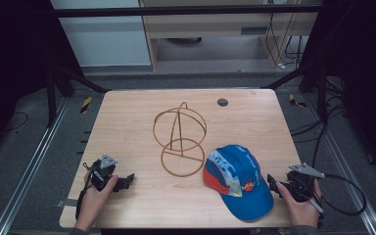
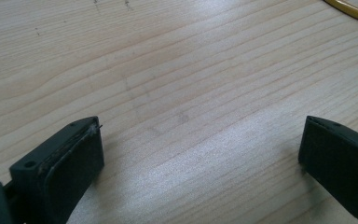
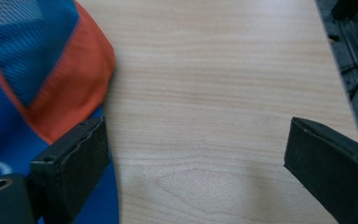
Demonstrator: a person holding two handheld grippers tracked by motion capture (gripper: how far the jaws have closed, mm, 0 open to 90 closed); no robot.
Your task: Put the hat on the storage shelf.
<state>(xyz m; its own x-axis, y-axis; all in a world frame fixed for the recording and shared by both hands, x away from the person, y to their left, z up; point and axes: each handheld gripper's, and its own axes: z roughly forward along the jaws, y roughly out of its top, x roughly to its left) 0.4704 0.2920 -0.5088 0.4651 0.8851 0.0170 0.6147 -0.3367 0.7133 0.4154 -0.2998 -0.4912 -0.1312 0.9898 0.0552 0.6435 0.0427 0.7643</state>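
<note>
Cap: the blue-and-orange cap [image 1: 238,179] lies crown up on the table [image 1: 127,122], brim toward the person, just to the left of the right gripper [image 1: 272,183]; in the right gripper view its fabric [image 3: 37,79] sits against that gripper's left jaw.
Wire stand: a head-shaped wire stand [image 1: 180,140] stands upright beyond the cap and just beside it, between the two grippers and farther from the person; it looks set there to take the cap.
Right gripper: jaws spread wide, nothing between them but bare wood; it holds nothing. It sits low at the table's near right edge, likely placed for a reach to the cap's side.
Right hand: the hand [image 1: 301,208] comes up from below, wrapped round the gripper body, jaws pointing left toward the cap's brim.
Left gripper: the left gripper [image 1: 127,180] is also wide open and empty; in its own view [image 2: 200,154] only wood lies between the jaws, with a sliver of the stand's ring [image 2: 354,11] well ahead.
Left hand: the hand [image 1: 95,198] holds it low over the near left of the table, jaws aimed right toward the stand's base, well apart from the cap.
Judgement: both hands seem parked at a ready pose; the cap is untouched and not yet on the stand.
</note>
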